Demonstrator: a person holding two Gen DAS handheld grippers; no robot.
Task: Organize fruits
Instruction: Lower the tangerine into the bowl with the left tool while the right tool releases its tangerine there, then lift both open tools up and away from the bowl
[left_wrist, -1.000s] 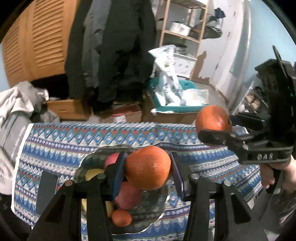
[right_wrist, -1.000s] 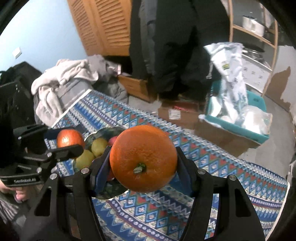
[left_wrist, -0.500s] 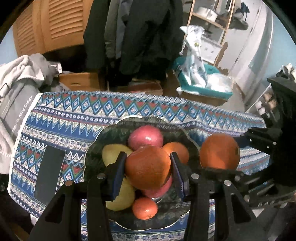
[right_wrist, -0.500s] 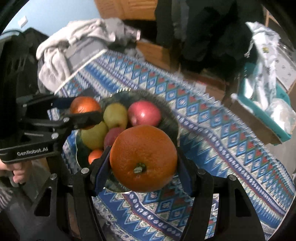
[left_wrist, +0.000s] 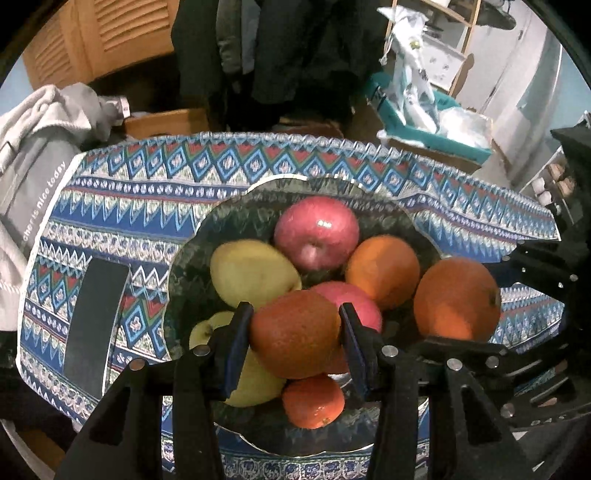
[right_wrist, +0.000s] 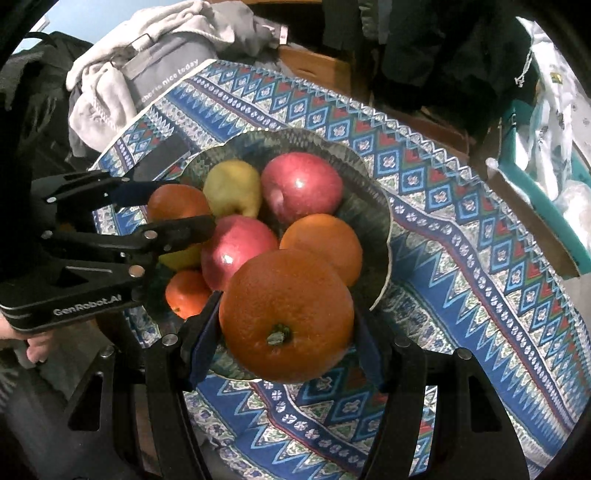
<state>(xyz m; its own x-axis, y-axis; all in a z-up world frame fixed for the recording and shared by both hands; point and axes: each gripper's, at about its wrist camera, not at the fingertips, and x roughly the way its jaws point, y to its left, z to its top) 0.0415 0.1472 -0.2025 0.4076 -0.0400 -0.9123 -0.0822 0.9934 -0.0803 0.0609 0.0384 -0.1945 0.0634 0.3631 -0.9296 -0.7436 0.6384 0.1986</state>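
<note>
Two oranges (left_wrist: 295, 338) (right_wrist: 286, 314) held in jaws over the fruit-filled bowl (left_wrist: 236, 206).

patterned blue tablecloth (left_wrist: 147, 192) on table, flat black rectangle (left_wrist: 94, 325) lying on it, grey-white clothes pile (right_wrist: 122, 70) at edge, teal bin (left_wrist: 424, 129) behind, dark coats (left_wrist: 280, 48) hanging

Both grippers were matte black plastic: the left gripper (right_wrist: 177, 210) bore silver screw heads, blue pads and white "GenRobot.AI" lettering; the right gripper (right_wrist: 286, 354) matched.
</note>
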